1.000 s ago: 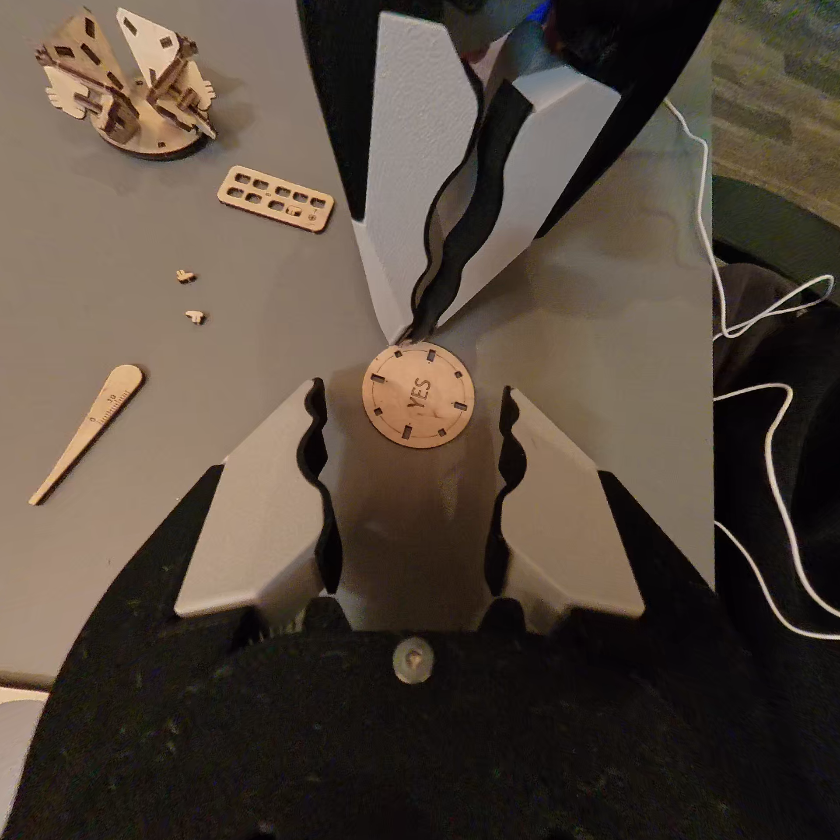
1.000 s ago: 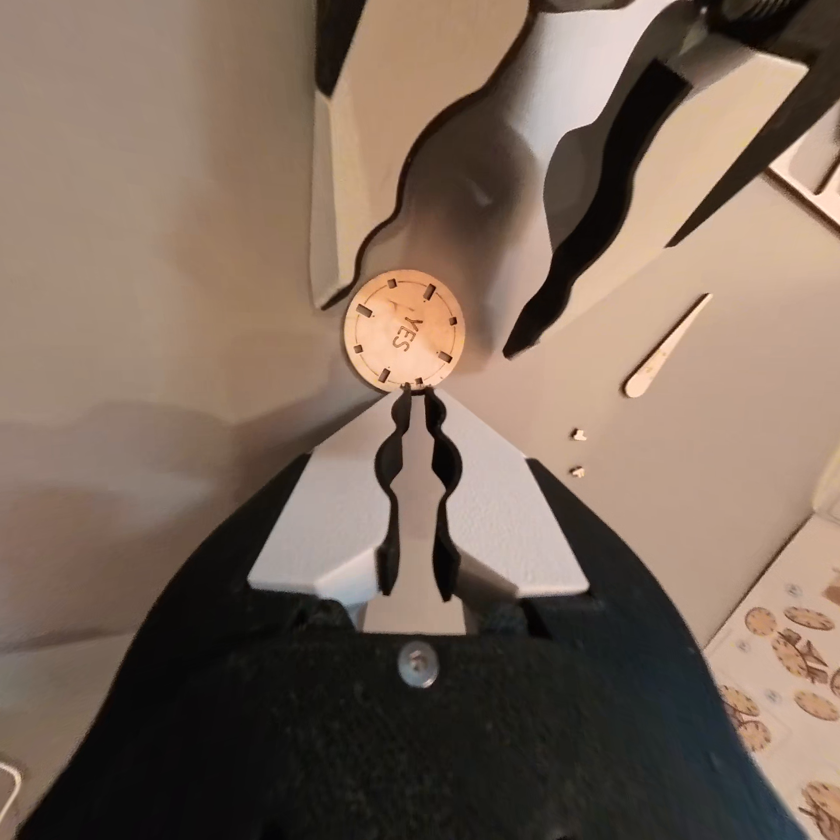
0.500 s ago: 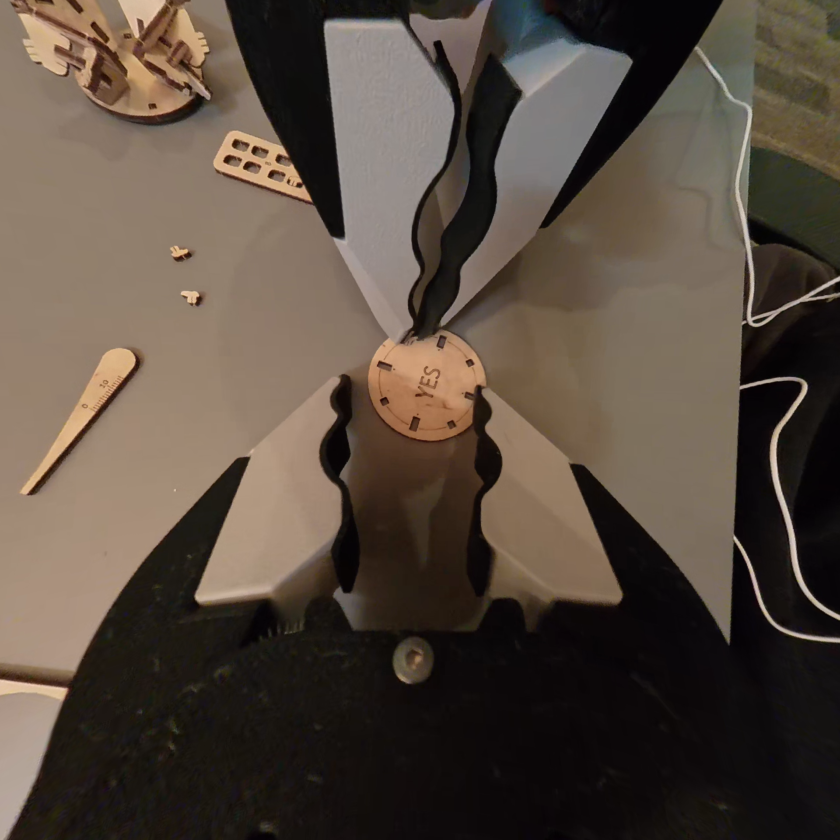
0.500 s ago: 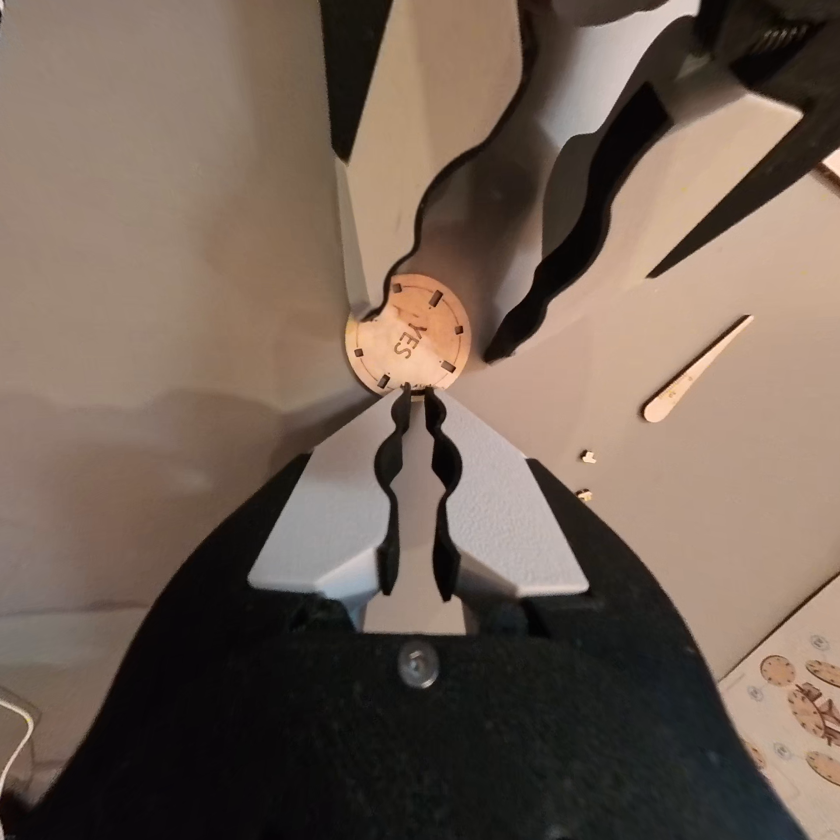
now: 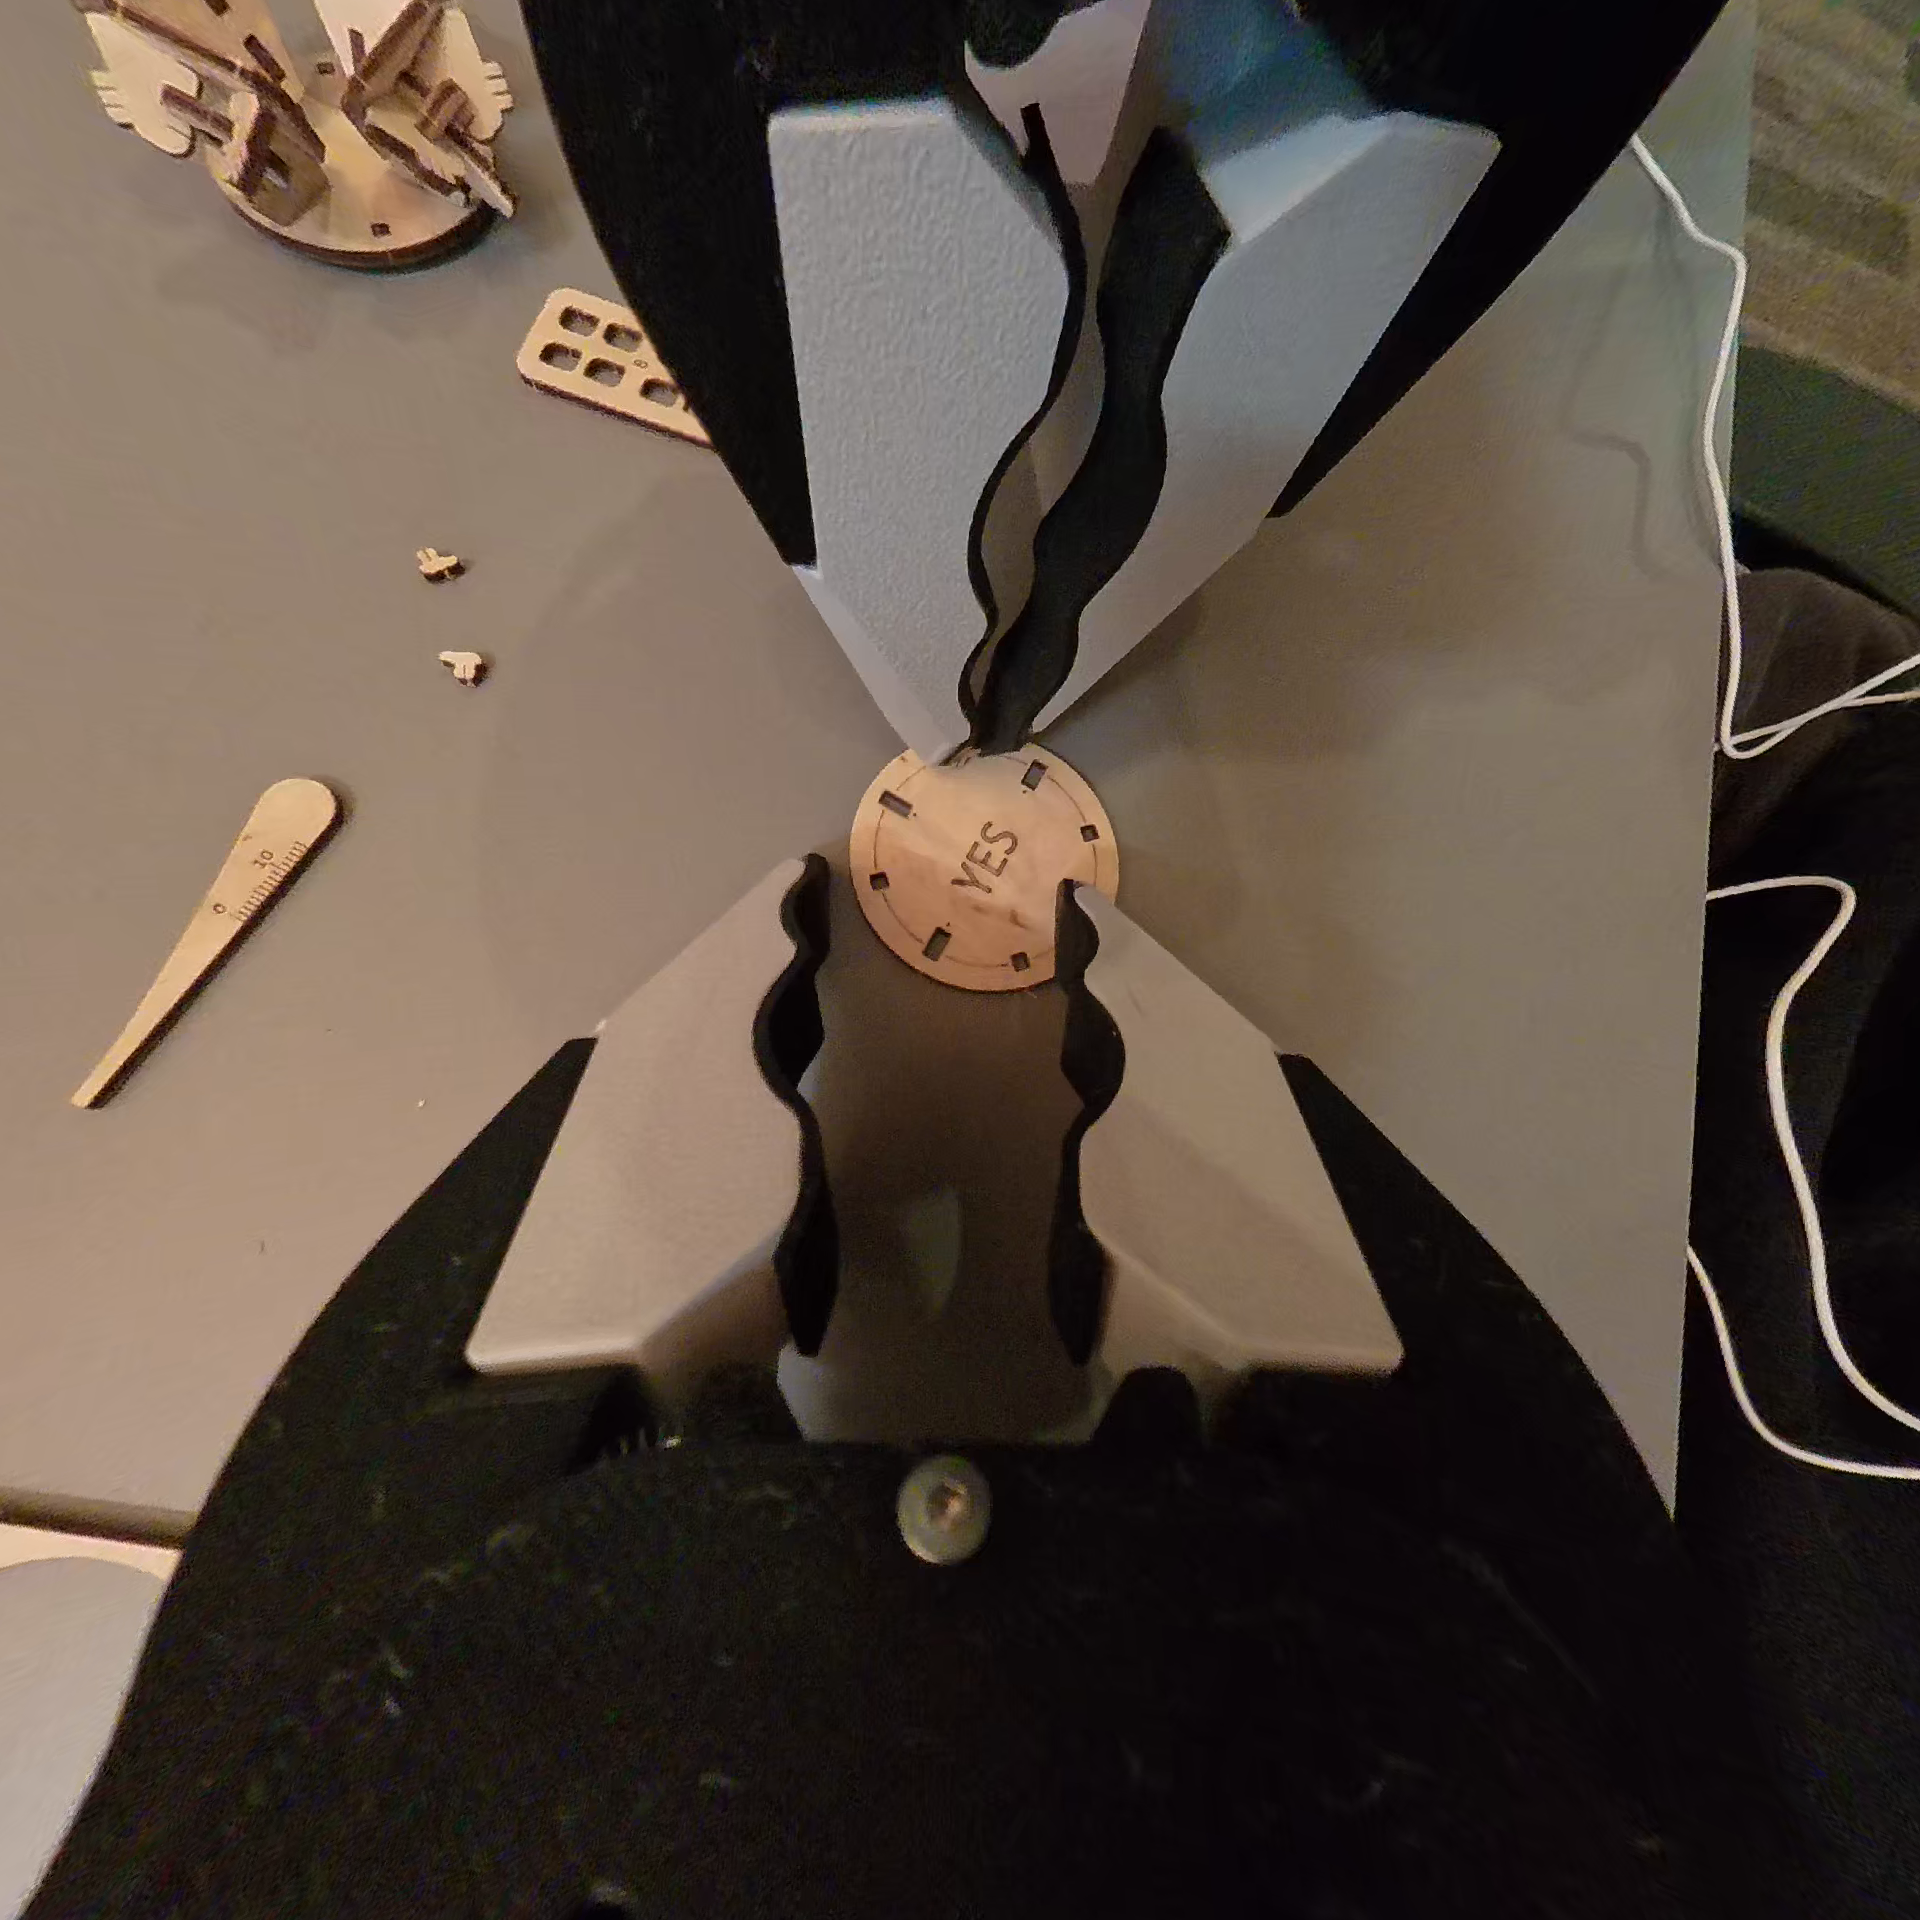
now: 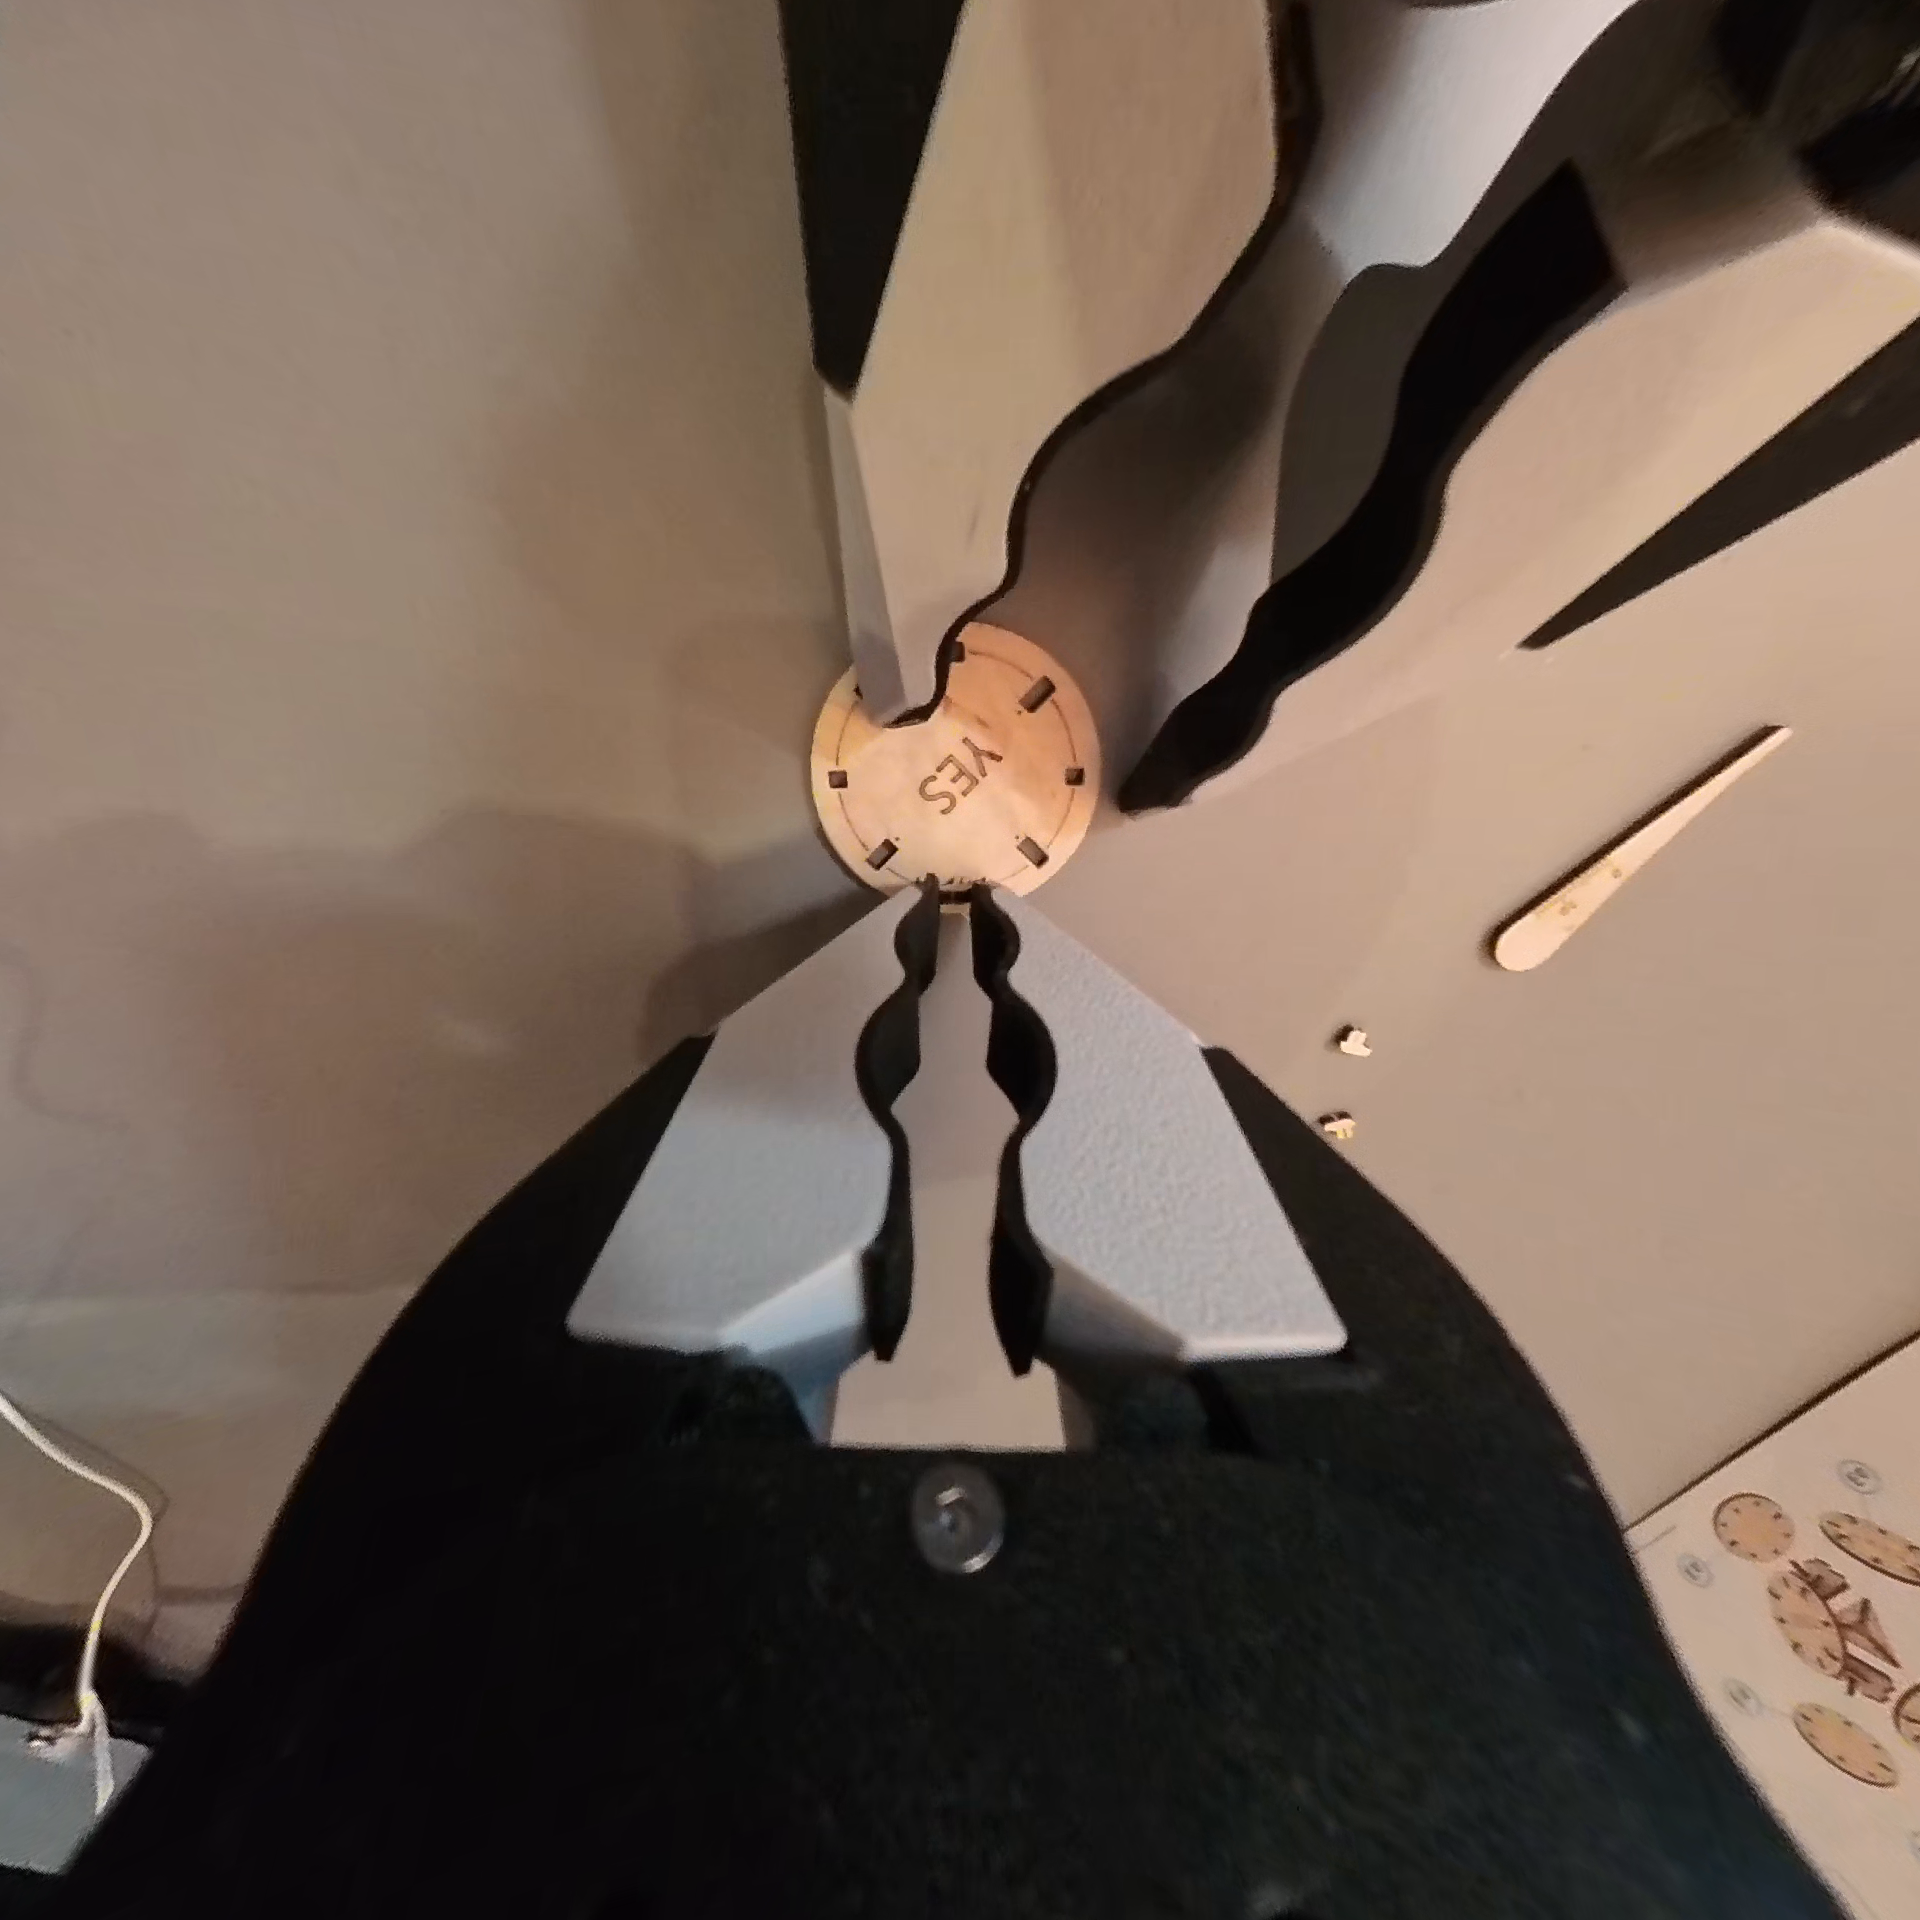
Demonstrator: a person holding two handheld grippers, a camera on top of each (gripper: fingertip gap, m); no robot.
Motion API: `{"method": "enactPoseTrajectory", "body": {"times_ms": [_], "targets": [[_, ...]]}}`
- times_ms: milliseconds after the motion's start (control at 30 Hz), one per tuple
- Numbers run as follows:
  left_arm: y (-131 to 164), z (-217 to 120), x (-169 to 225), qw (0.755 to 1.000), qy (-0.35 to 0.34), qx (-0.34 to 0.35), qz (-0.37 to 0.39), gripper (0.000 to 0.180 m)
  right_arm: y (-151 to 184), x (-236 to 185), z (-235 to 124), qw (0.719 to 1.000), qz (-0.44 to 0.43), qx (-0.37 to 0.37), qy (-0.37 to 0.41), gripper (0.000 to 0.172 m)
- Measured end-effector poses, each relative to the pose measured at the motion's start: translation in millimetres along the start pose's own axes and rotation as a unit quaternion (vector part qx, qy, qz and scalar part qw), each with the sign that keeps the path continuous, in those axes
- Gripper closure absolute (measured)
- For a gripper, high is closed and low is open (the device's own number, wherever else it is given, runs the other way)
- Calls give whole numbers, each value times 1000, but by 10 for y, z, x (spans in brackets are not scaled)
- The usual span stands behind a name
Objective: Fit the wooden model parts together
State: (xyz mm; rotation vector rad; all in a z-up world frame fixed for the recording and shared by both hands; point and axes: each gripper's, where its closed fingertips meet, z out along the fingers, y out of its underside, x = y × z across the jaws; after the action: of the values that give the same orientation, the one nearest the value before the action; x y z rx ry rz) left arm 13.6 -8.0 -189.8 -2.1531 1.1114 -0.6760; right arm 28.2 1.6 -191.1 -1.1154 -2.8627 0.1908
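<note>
The right gripper [image 6: 948, 902] pinches the rim of an engraved wooden disc [image 5: 985, 871] over the grey table [image 5: 312, 644]. The left gripper [image 5: 940, 878] is spread around the disc, one finger [image 5: 1081, 935] overlapping it, the other just beside. A pointer [image 5: 208, 935] bearing a numbered scale lies nearby.

My surface [image 5: 260, 582] is a flat, matte grey top, lit from overhead by warm, dim indoor light that throws soft shadows across it. Its right edge [image 5: 1704, 935] runs straight, and past it I see a mottled carpeted floor [image 5: 1829, 187] at the upper corner. Below that lies dark, black fabric [image 5: 1808, 831] with a thin white cable [image 5: 1787, 1039] looping over it. A seam [image 5: 62, 1507] crosses the near left corner, where a paler grey panel [image 5: 52, 1621] adjoins. In the right wrist view, a light printed sheet [image 6: 1787, 1621] lies at the lower right of the surface
</note>
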Motion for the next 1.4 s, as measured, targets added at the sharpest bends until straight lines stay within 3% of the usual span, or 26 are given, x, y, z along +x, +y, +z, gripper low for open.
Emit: {"method": "enactPoseTrajectory", "body": {"times_ms": [533,1400], "targets": [[3,-4,-7,1000,0,0,-3,142,31,-13,-3,999,14,-32,2,167],[3,-7,-7,1000,6,2,-9,142,34,-33,4,999,33,-21,37,167]]}}
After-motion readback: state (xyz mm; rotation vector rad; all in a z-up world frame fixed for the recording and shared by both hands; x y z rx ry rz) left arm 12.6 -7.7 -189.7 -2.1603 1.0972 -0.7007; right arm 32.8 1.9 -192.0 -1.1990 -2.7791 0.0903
